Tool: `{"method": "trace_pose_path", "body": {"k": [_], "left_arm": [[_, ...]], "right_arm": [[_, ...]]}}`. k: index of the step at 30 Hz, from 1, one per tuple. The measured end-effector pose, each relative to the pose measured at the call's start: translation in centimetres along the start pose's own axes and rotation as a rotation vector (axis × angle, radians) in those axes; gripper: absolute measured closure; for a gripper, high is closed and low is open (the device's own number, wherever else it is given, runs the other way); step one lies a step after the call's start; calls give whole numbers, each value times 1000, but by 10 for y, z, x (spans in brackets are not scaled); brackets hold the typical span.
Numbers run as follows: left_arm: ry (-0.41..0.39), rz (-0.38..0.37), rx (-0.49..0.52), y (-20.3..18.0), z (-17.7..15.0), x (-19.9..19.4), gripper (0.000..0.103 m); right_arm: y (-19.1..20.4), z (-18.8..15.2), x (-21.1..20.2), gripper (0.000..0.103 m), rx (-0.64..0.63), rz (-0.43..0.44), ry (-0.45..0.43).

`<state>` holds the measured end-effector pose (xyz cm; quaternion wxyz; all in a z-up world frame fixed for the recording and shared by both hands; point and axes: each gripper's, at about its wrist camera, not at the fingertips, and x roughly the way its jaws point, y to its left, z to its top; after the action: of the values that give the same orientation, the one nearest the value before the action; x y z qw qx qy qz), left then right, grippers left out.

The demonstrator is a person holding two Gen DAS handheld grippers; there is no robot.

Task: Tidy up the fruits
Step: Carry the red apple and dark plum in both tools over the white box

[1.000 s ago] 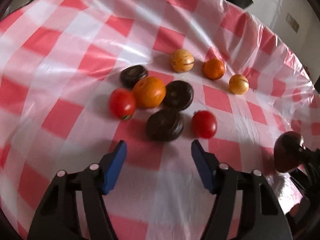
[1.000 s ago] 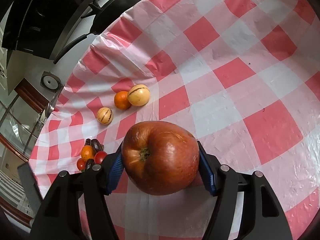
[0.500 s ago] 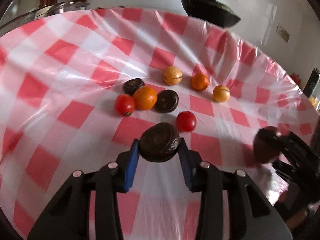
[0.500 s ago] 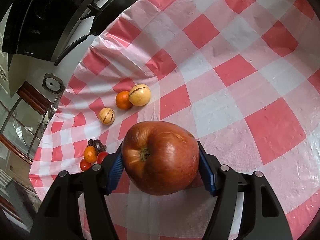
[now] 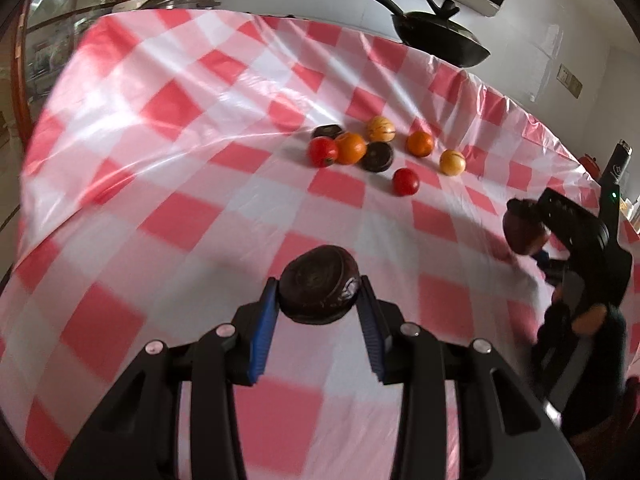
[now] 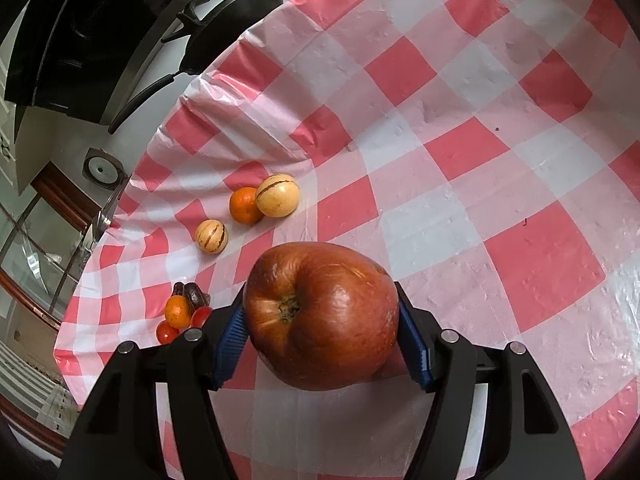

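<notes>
On tablecloth (image 5: 192, 216) — tomatoes (image 5: 322, 151): 2 | oranges (image 5: 350, 148): 2 | dark fruits (image 5: 377, 156): 2

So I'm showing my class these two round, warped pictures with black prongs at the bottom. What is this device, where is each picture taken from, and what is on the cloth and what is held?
There is no robot here: a person holds a two-finger gripper in each hand, and each gripper carries a fisheye camera looking along its fingers.

The left wrist view shows the left gripper shut on a dark brown, flattish round fruit. The right wrist view shows the right gripper clamped on a large red-brown fruit.

On the red-and-white checked tablecloth lie two red tomatoes, two orange fruits, two striped yellow fruits and two more dark fruits. A black pan sits beyond the table.
</notes>
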<state>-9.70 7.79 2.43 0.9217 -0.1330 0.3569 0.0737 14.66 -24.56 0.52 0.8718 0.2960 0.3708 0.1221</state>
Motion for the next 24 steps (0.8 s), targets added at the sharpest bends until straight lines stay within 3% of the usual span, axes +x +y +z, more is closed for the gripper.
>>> {"method": "trace_pose_path", "body": {"k": [6,11,24], "left_arm": [[5,33,-32,30,-24,-28,63],[2,54,-63,49,-35,-44,63],[-41,94,-109,84,-50,-83,63]], "right_arm": [[9,-18,-7,38,-19,57,71],[35,-61,-19,38,-65,136,186],[117,-173,-68,38,-328,304,330]]}}
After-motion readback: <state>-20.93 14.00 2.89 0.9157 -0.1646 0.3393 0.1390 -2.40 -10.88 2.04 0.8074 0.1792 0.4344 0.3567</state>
